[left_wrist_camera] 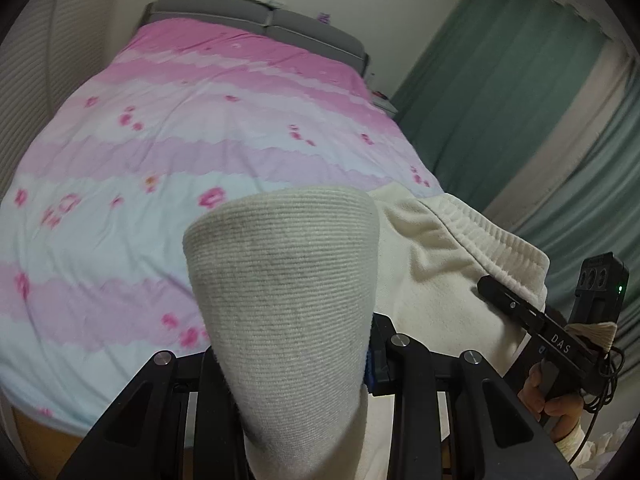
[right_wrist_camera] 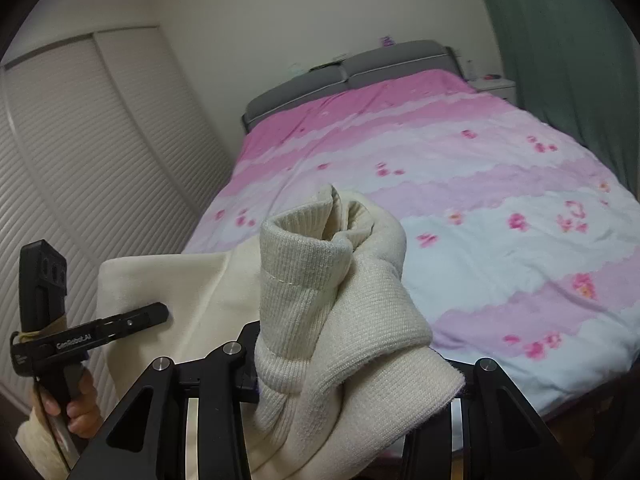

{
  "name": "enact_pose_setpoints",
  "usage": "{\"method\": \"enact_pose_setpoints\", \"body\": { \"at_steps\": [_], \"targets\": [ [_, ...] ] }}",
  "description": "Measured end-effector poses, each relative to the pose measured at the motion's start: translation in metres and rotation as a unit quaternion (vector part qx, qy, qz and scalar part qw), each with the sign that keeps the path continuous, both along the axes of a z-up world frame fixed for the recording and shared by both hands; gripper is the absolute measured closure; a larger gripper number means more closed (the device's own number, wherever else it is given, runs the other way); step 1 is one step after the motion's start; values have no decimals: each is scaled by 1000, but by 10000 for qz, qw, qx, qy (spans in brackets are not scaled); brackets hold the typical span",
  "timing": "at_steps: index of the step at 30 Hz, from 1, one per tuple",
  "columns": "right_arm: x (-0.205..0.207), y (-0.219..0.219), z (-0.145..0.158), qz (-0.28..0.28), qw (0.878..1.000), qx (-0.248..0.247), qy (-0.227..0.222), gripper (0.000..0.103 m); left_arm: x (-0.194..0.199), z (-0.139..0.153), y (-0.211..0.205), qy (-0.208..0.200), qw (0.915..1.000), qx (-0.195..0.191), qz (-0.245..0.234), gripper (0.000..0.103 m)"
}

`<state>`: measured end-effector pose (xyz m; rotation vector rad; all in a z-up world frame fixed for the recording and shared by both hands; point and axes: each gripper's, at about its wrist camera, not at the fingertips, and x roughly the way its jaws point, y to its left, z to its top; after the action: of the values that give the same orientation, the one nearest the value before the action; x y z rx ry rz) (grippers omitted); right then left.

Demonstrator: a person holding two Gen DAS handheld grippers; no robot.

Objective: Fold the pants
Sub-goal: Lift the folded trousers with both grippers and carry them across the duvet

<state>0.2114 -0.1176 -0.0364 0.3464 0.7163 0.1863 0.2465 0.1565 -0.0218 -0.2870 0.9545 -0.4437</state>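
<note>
In the left wrist view, the left gripper (left_wrist_camera: 296, 380) at bottom centre is clamped on a ribbed cuff (left_wrist_camera: 280, 280) of the cream pants (left_wrist_camera: 432, 280), which trail toward the right gripper (left_wrist_camera: 516, 304) at lower right, above the pink bed (left_wrist_camera: 160, 140). In the right wrist view, the right gripper (right_wrist_camera: 332, 380) pinches the other cuff (right_wrist_camera: 304, 272) at centre, the cloth stretching to the lower left, probably lifted to square up the legs.

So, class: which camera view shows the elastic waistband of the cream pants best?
The left wrist view: the gathered waistband runs in plain sight beside the ribbed cuff. The right wrist view shows only ribbed cuffs and plain cream cloth; no waistband is visible there.
</note>
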Motion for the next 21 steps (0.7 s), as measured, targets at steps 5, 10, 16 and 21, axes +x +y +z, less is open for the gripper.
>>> {"method": "enact_pose_setpoints", "body": {
  "at_steps": [5, 10, 16, 21],
  "targets": [
    [2, 43, -2, 318, 9995, -71, 20, 62, -4, -3, 53, 16, 9996, -40, 270, 70],
    [28, 94, -9, 502, 9986, -88, 104, 62, 20, -14, 114, 110, 9995, -26, 303, 70],
    [77, 168, -32, 330, 9989, 72, 339, 62, 82, -34, 195, 352, 9993, 123, 39, 70],
    [116, 224, -58, 176, 9977, 242, 611, 62, 141, -55, 258, 682, 9976, 123, -68, 70]
  ]
}}
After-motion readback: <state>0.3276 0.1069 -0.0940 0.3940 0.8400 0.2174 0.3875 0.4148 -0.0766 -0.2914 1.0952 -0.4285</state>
